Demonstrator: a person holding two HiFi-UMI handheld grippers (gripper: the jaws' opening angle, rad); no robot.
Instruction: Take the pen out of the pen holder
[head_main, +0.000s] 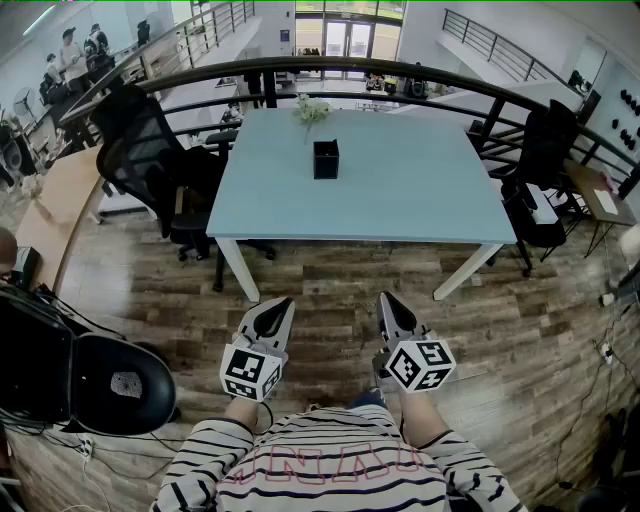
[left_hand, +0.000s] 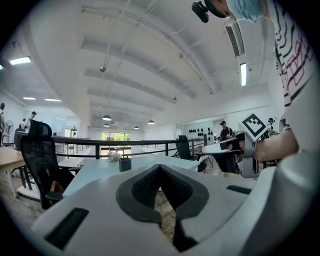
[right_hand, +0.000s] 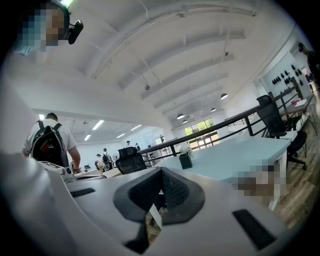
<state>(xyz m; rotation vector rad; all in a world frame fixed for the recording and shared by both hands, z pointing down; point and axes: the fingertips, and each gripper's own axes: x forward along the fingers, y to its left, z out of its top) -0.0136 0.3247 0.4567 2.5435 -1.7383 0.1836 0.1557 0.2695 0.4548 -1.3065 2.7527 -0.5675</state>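
Observation:
A black square pen holder (head_main: 326, 159) stands on the light blue table (head_main: 400, 190), toward its far middle; no pen shows above its rim from here. It appears small in the left gripper view (left_hand: 125, 164) and the right gripper view (right_hand: 185, 160). Both grippers hang over the wooden floor, well short of the table's near edge. My left gripper (head_main: 277, 311) is shut with nothing in it. My right gripper (head_main: 390, 305) is shut and empty too. Each points roughly level toward the table.
A small plant (head_main: 311, 109) stands behind the holder. Black office chairs sit at the table's left (head_main: 150, 160) and right (head_main: 545, 150). A curved black railing (head_main: 400, 75) runs behind the table. A black stool (head_main: 120, 385) is near my left side. People stand far back left.

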